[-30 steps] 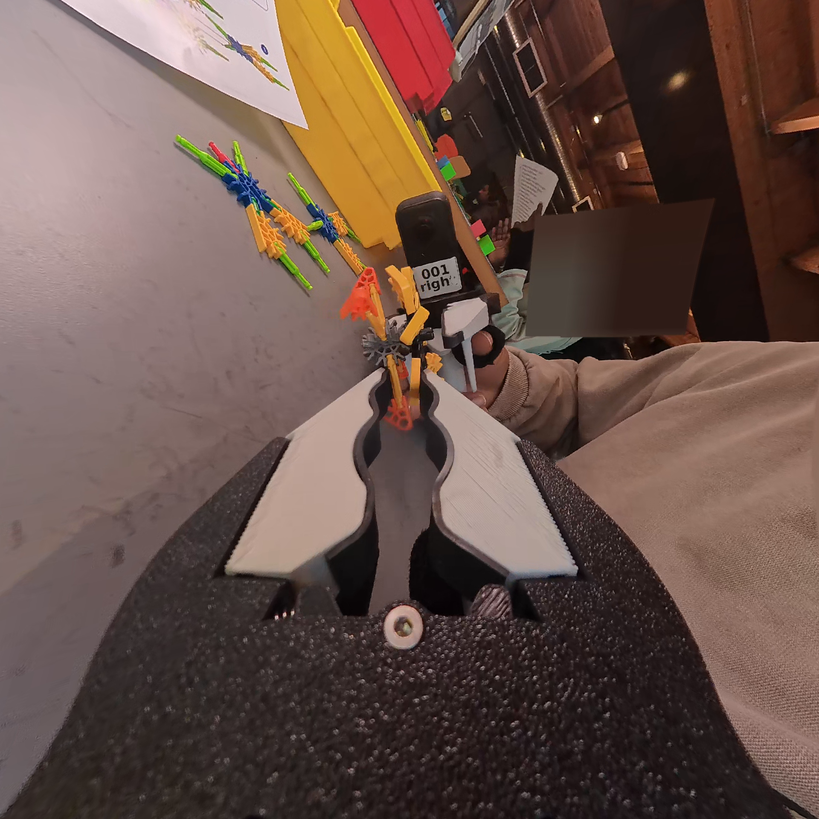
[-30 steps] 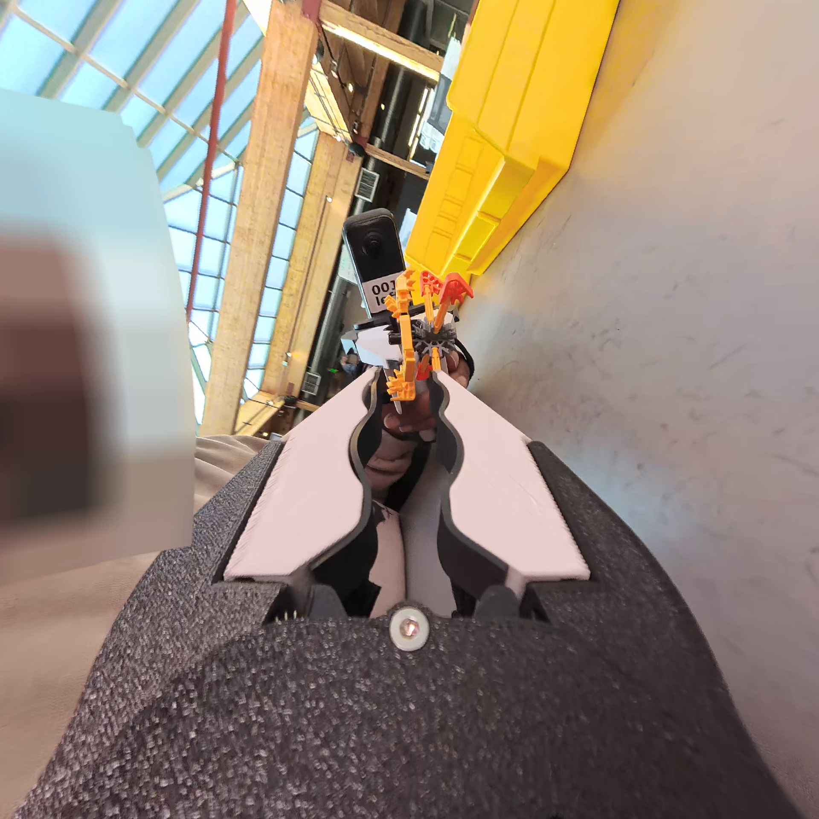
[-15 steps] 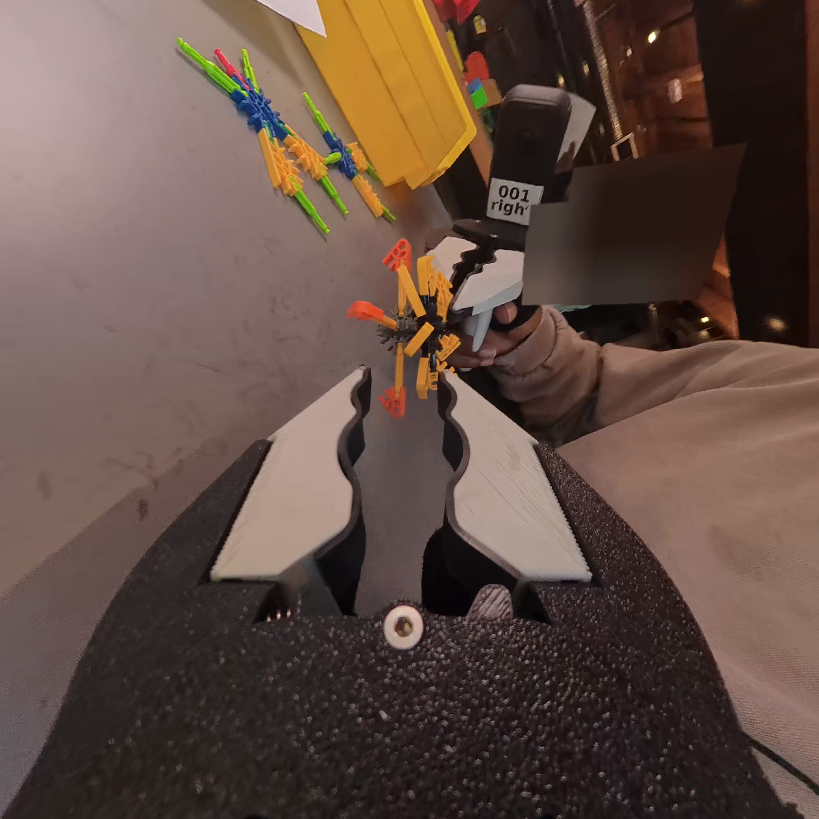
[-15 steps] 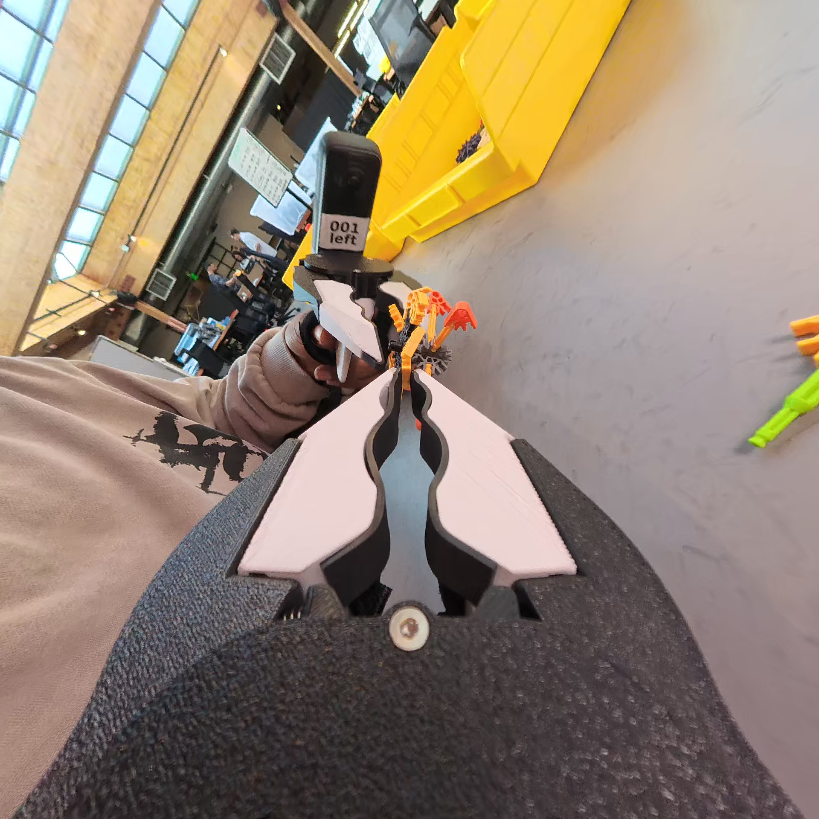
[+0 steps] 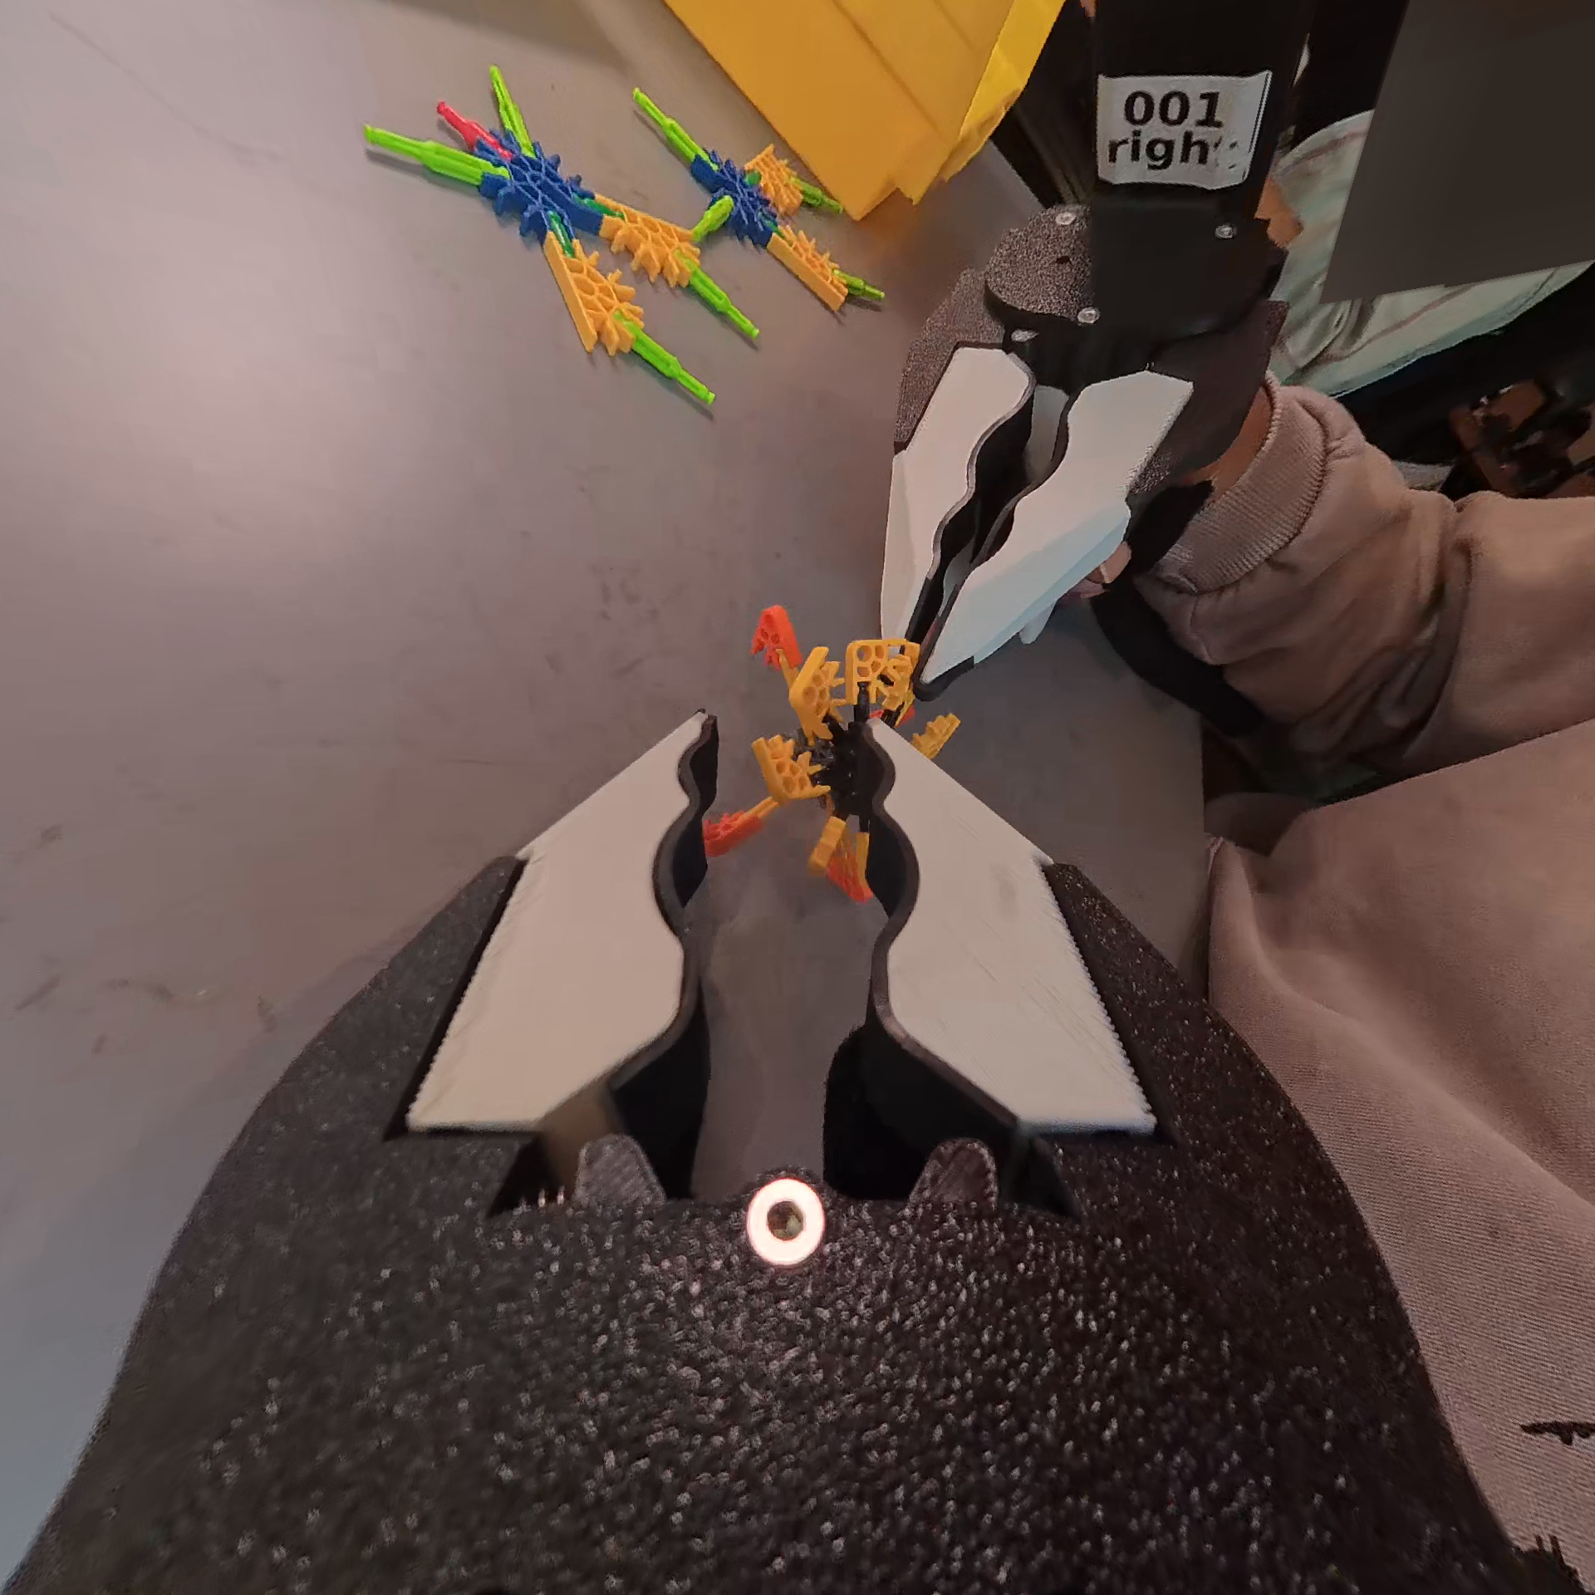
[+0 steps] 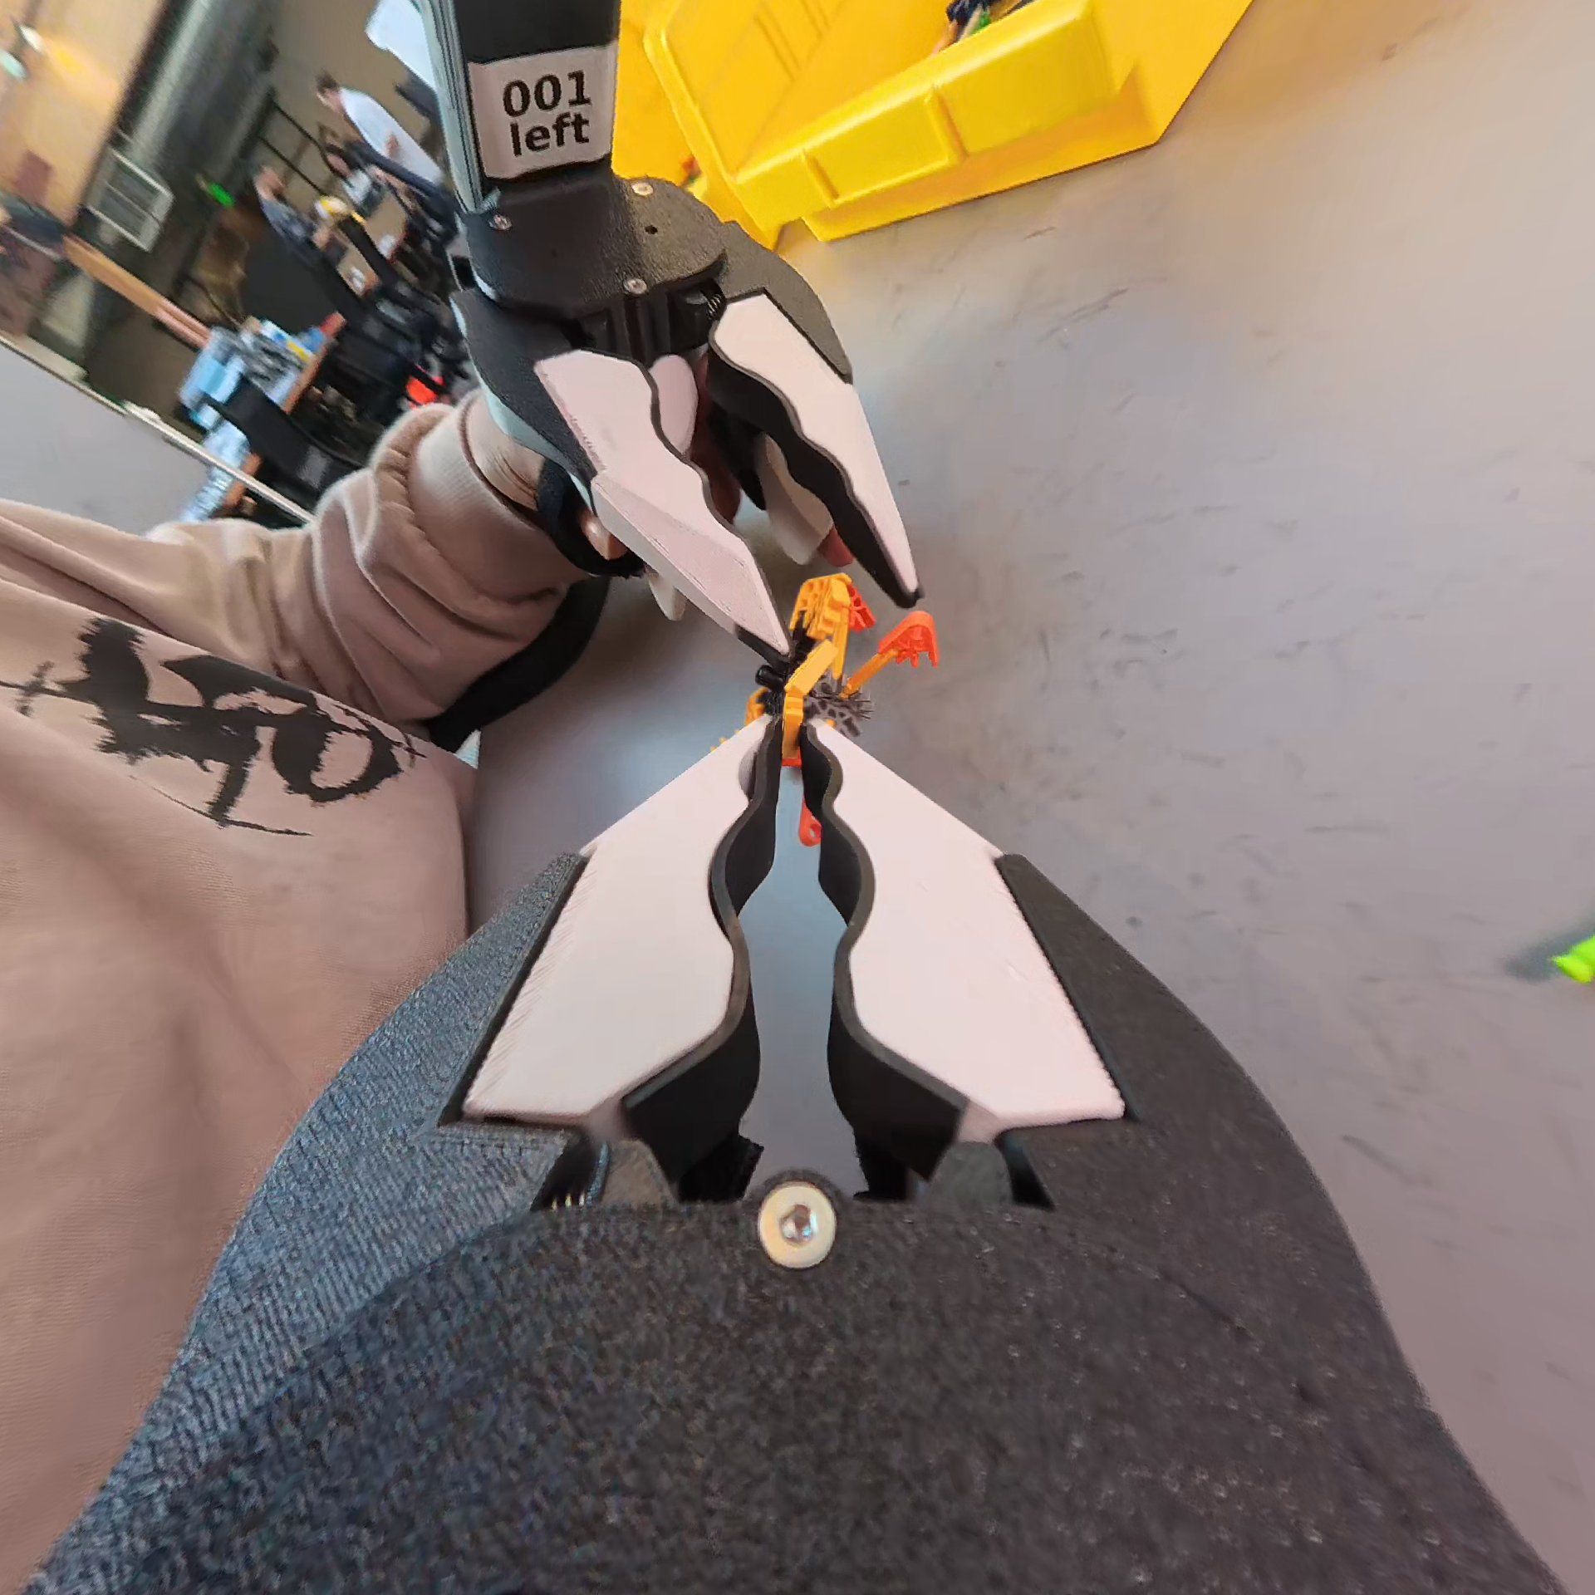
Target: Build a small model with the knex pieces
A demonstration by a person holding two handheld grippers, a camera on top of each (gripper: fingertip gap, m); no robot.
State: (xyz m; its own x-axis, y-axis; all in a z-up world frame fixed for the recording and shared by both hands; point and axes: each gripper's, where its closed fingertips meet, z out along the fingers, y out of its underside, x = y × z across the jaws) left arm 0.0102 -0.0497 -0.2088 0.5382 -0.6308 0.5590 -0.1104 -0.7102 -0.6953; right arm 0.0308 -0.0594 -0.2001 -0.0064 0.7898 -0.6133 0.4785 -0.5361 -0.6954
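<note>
R gripper (image 6: 790, 734) clamped on toy (image 6: 820, 665), spokes fanning past tips; L gripper (image 5: 790, 729) fingers apart around it; only L view shows 2nd toy (image 5: 595, 224), bin (image 5: 863, 95)

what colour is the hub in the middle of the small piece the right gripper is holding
Dark grey to black hub, with yellow and orange pieces attached; the left wrist view shows it best.

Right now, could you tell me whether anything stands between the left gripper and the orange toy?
Nothing visible does: the orange toy sits between the open fingertips of the left gripper, while the right gripper pinches its other side.
</note>
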